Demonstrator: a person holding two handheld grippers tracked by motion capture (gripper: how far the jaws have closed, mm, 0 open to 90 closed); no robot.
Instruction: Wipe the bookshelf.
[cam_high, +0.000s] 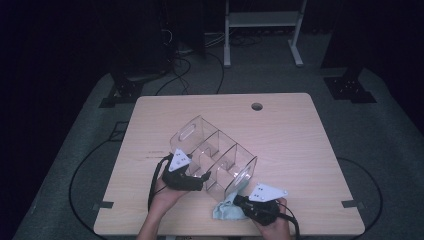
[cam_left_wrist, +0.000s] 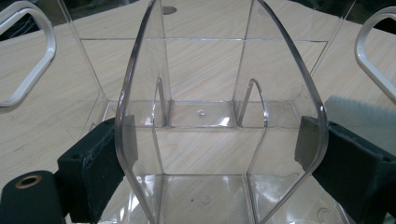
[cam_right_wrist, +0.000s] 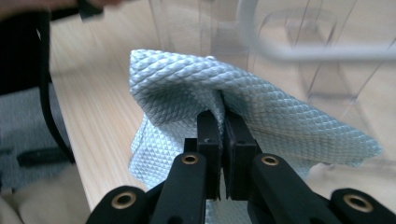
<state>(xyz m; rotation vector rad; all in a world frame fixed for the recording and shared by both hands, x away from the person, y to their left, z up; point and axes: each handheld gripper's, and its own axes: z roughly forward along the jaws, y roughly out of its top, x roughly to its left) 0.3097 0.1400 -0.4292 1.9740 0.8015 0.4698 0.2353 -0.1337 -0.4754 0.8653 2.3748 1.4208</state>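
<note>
So the clear organizer (cam_high: 215, 155) sits tipped on its side in the lower middle of the high view, on the wooden surface (cam_high: 290, 130), and being see-through it's honestly hard to trace where one divider ends and the next starts. The left claw (cam_high: 202, 181) has its pads spread wide around one of the curved walls of the organizer; in the left gripper view that wall (cam_left_wrist: 219, 116) stands between the two black pads (cam_left_wrist: 100, 161), both pressing its edges, so it's clamped on. The handle cutouts at the upper left and upper right of that view are cut off by the frame. The right claw (cam_high: 240, 201) is pressed together on a light blue cloth (cam_high: 223, 210) at the bottom of the high view, just beside the near end of the organizer. In the right gripper view the cloth (cam_right_wrist: 187, 88) bunches into the closed pads (cam_right_wrist: 209, 135), and the organizer behind it in the upper right is a blur. In the high view most of the cloth hides under the claw and hand (cam_high: 272, 227), with both forearms cut off at the bottom edge.
</note>
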